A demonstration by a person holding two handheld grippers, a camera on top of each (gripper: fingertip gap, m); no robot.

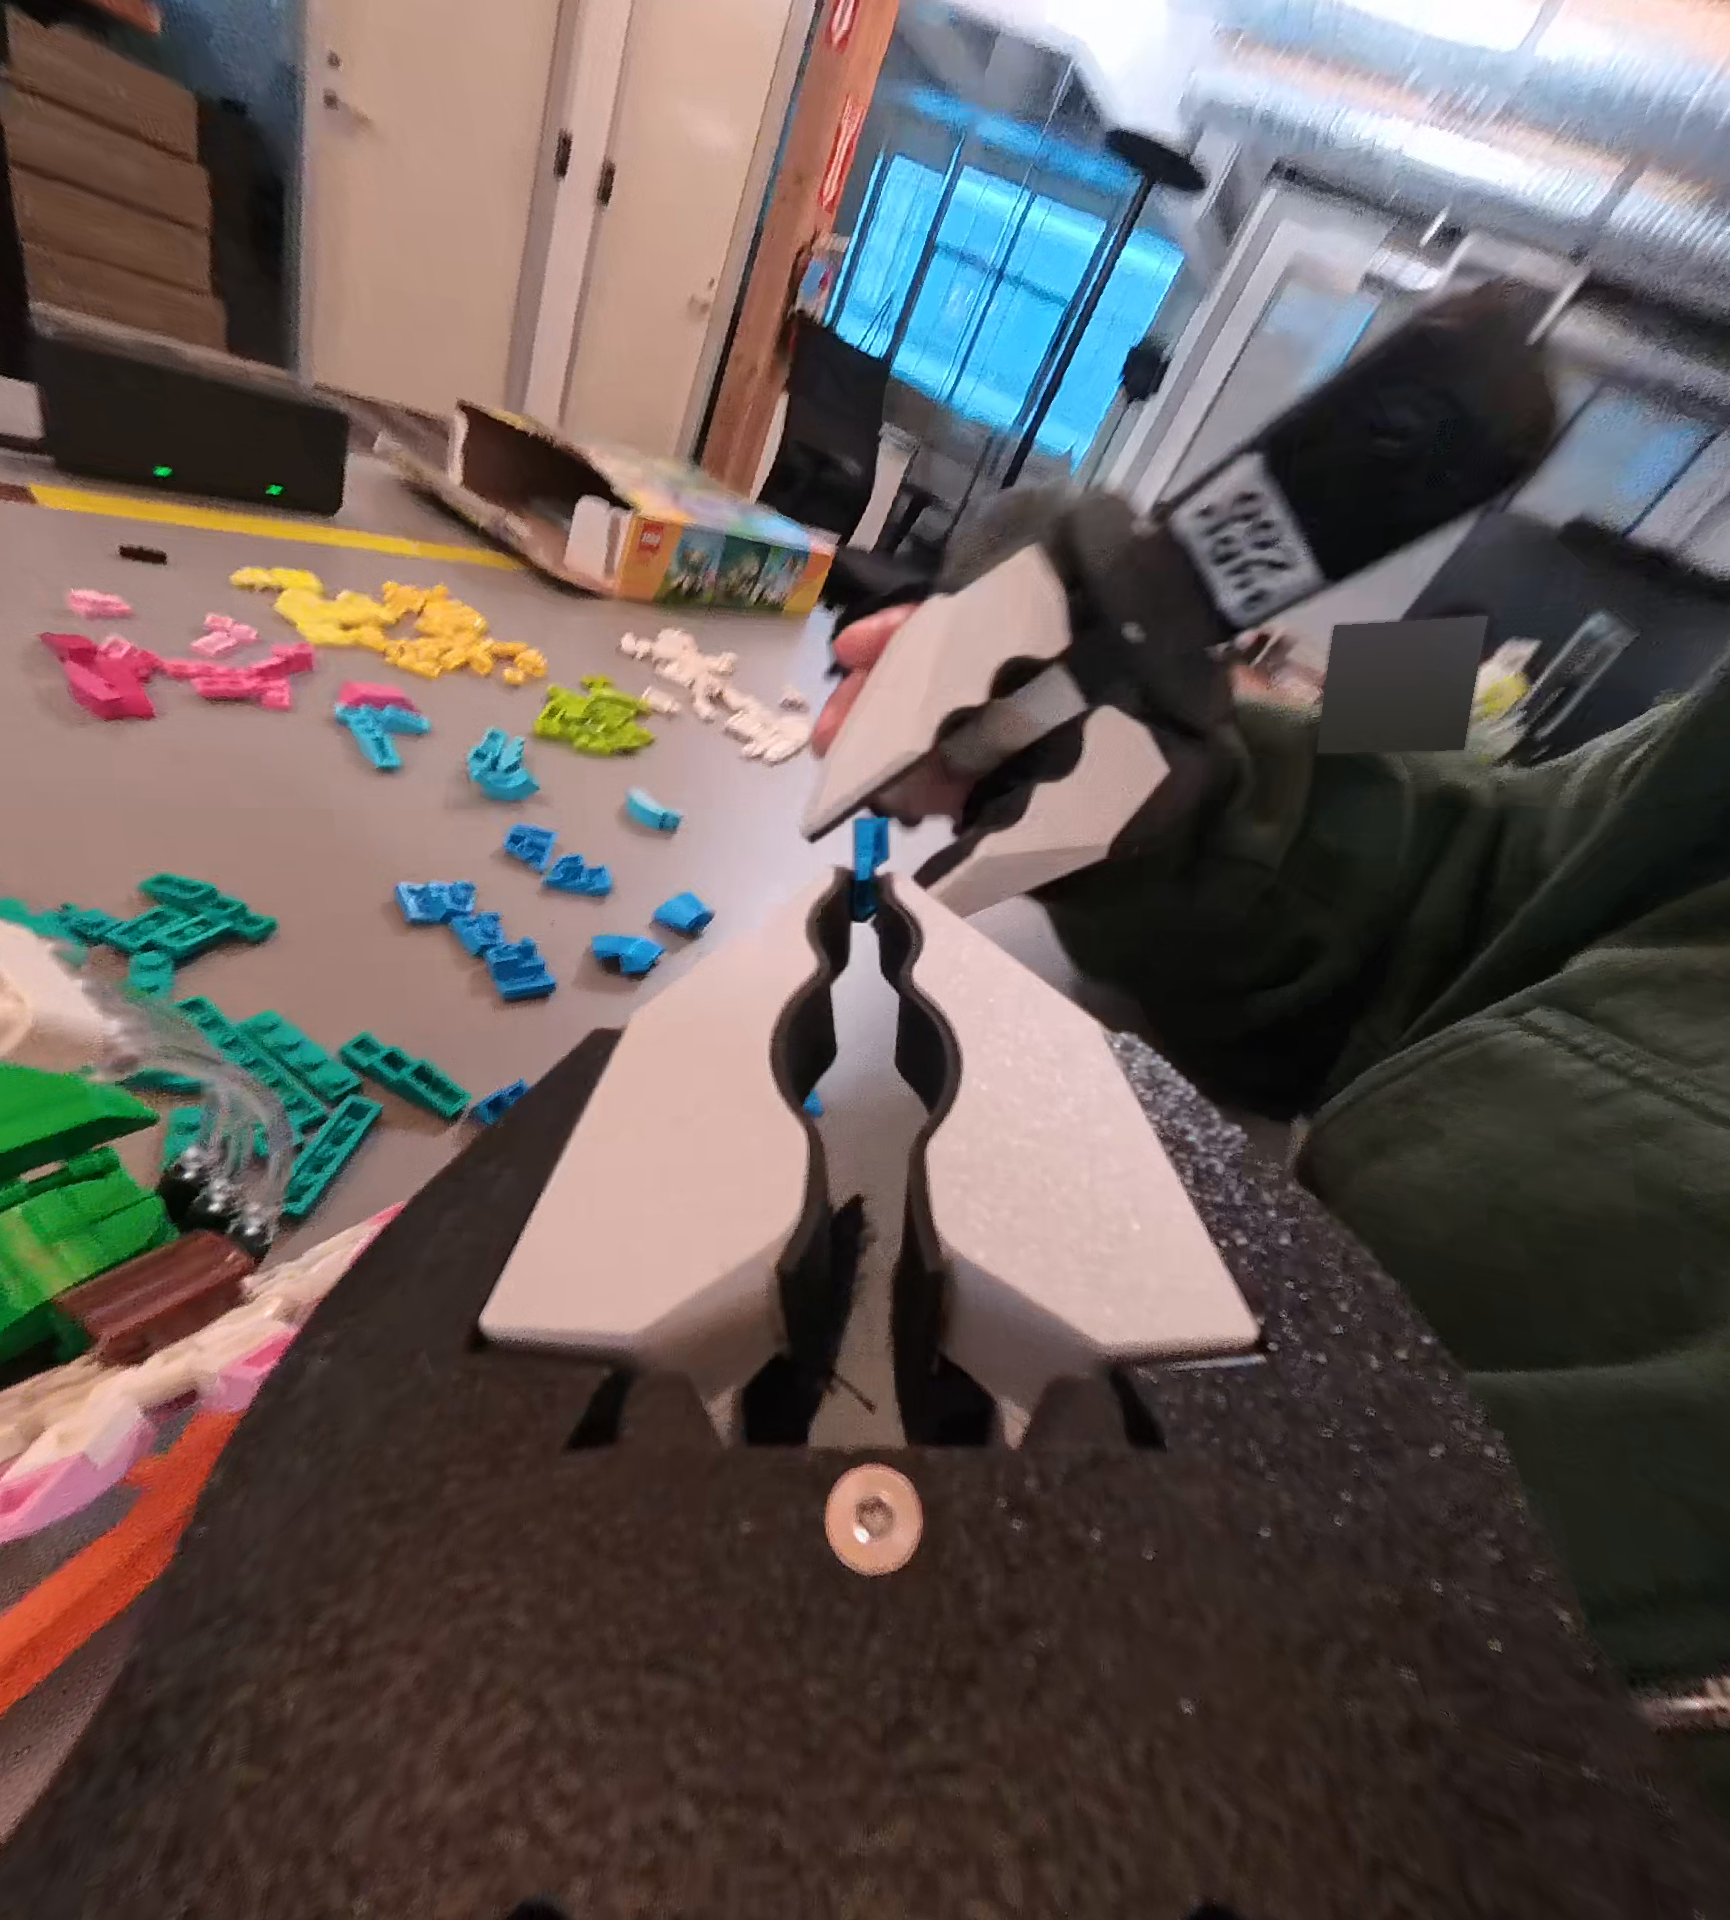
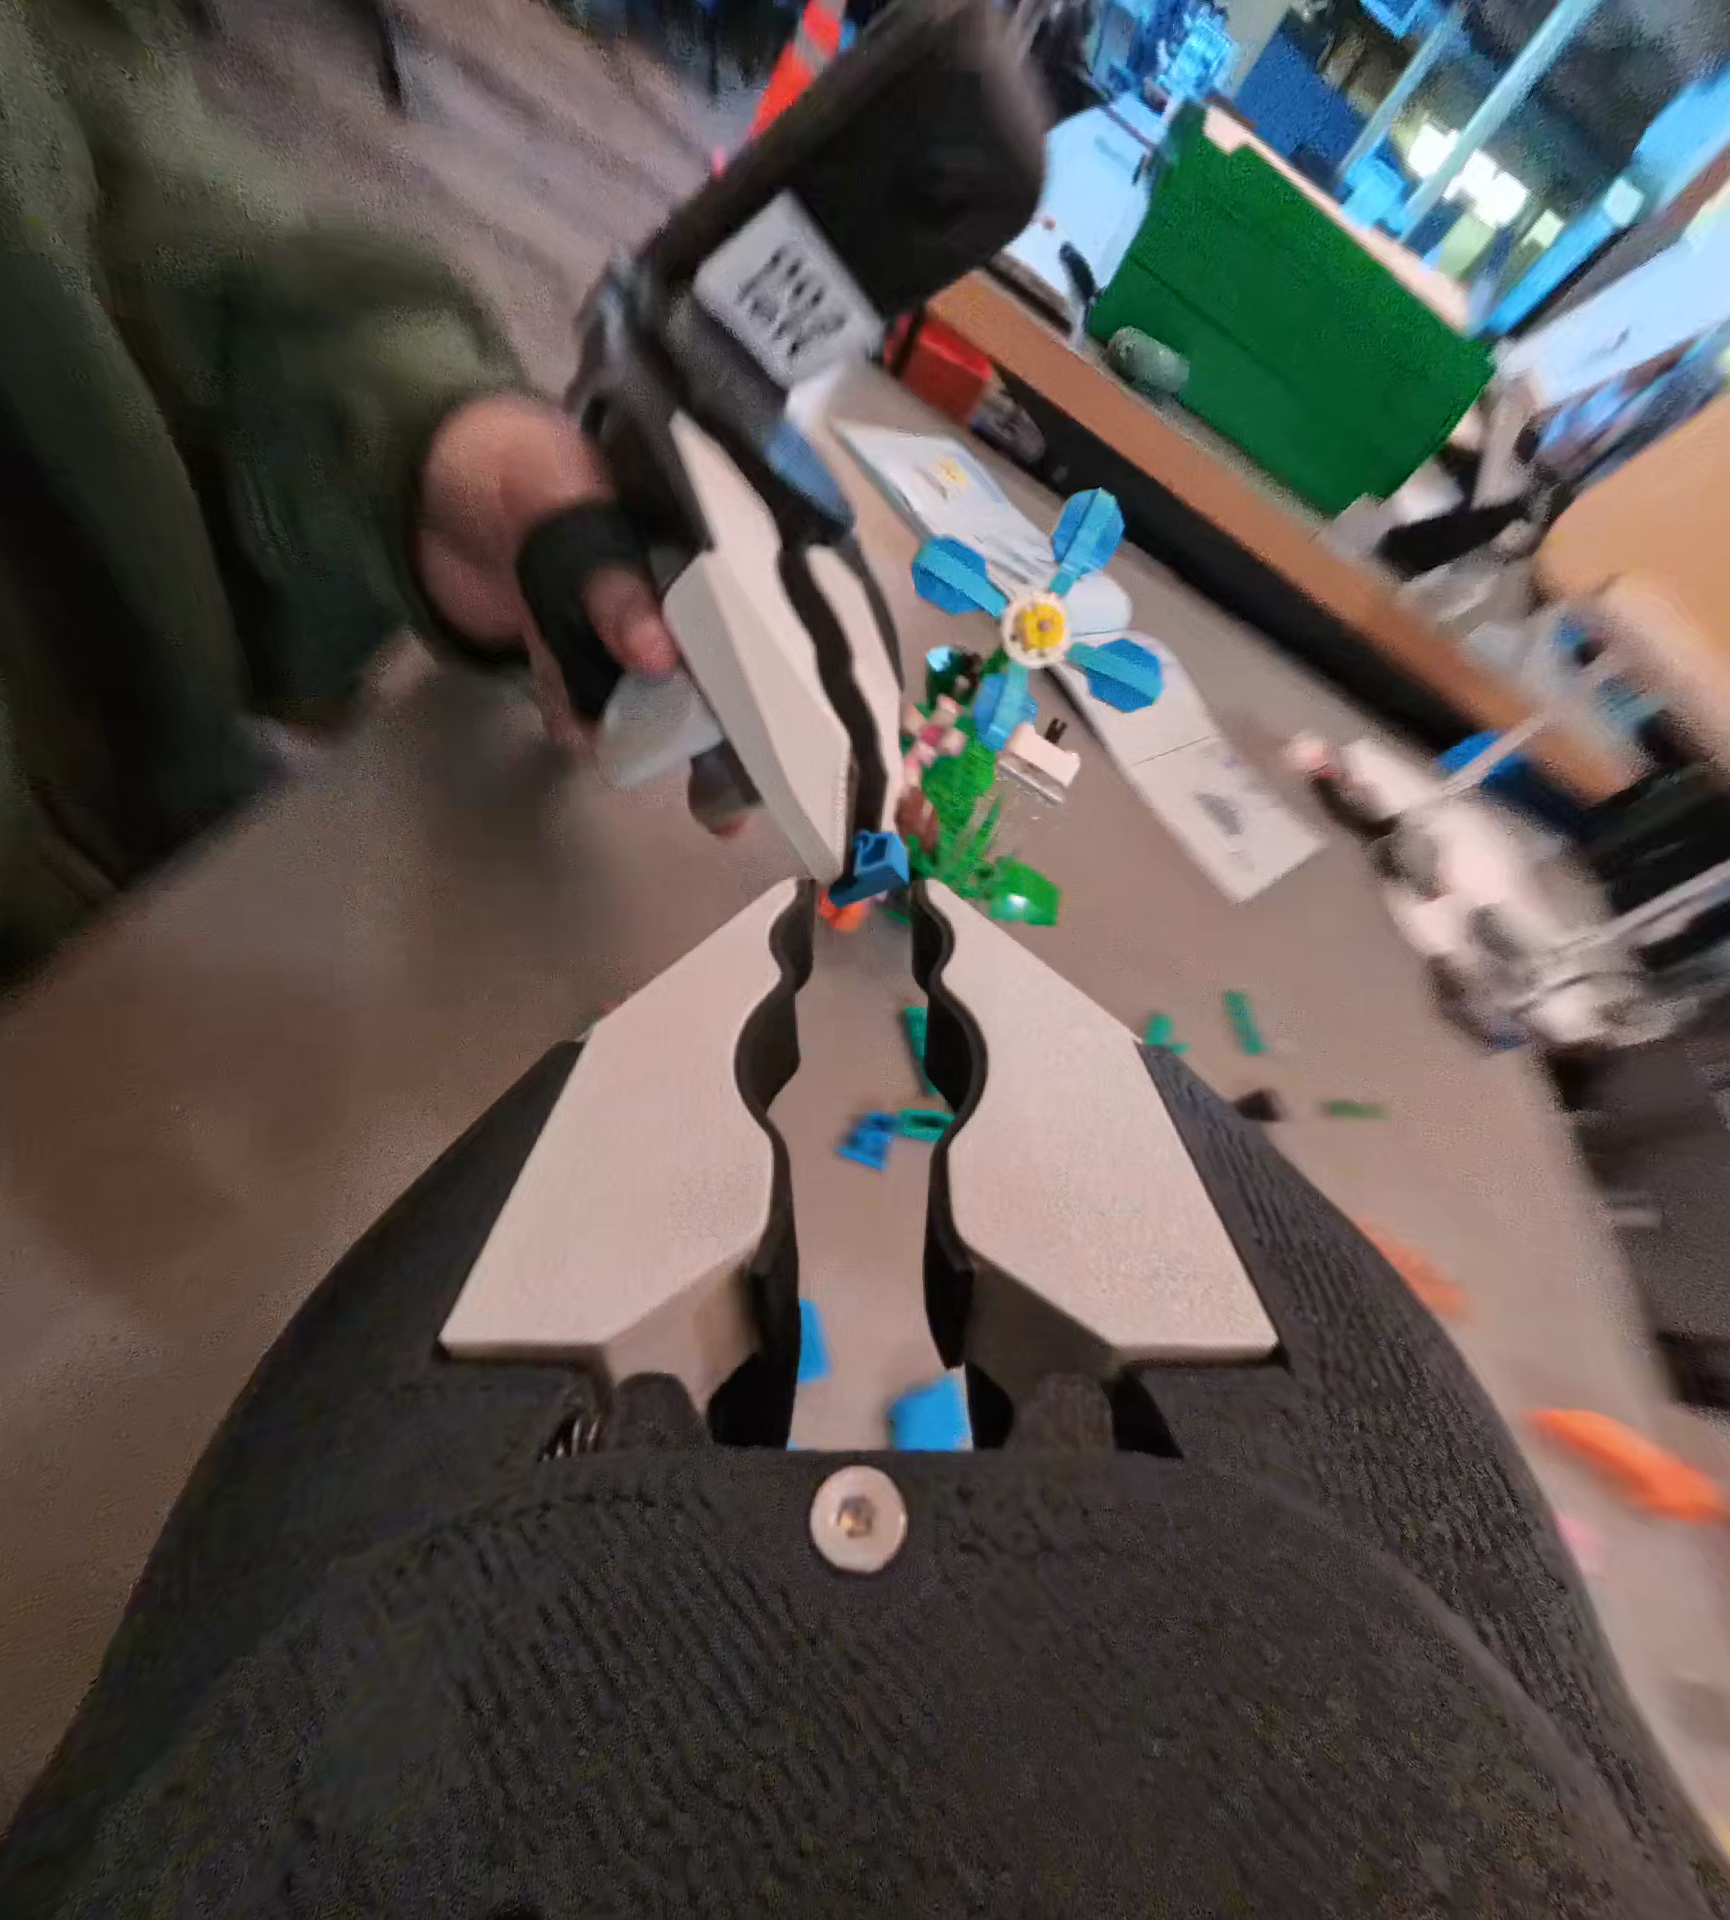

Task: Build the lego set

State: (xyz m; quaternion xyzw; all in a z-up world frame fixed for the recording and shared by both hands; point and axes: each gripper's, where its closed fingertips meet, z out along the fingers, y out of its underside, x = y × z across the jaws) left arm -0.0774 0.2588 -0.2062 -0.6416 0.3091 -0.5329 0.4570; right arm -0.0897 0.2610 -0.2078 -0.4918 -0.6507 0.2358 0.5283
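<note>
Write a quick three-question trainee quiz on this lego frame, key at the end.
1. True or false: the left gripper pinches a small blue piece at its tips.
2. How do the right gripper's jaws stand? A) apart B) shut on a yellow piece C) out of view
3. What colour are the petals of the built flower standing on the table?

Key: 1 true; 2 A; 3 blue.
</note>
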